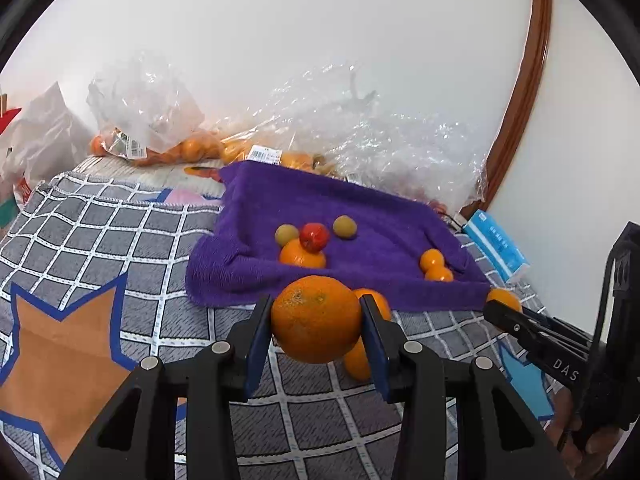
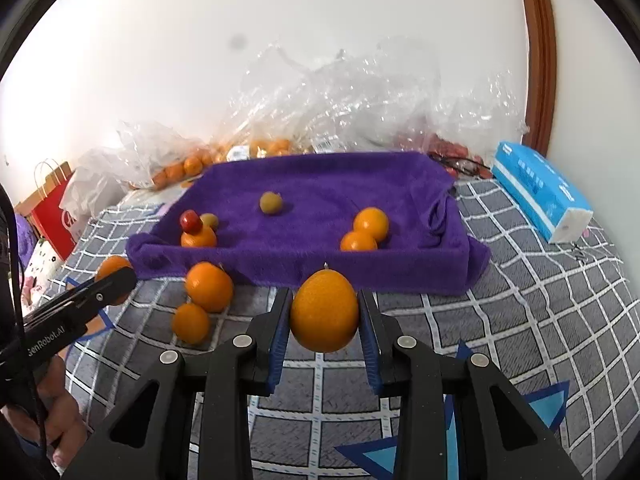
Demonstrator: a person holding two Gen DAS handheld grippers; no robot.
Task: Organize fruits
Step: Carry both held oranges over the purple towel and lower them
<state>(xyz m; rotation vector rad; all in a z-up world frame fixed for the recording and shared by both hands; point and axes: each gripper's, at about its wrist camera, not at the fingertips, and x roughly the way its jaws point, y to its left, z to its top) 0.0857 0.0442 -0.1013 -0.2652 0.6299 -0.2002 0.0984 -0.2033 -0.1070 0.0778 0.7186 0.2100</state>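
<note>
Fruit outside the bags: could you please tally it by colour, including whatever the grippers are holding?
Orange fruits: 7 (3 on the towel, 2 on the blanket, 1 in the left gripper, 1 in the right gripper)
Green fruits: 2, on the towel
Red fruit: 1, on the towel
Total: 10

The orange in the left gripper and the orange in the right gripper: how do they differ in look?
The orange in the left gripper is round and broad, with rough, mottled skin near its top. The orange in the right gripper is more egg-shaped, narrowing upward to a small stem tip, and its skin looks smoother. Both are orange and each is clamped between blue pads, lifted above the checked cloth in front of the purple towel.
</note>
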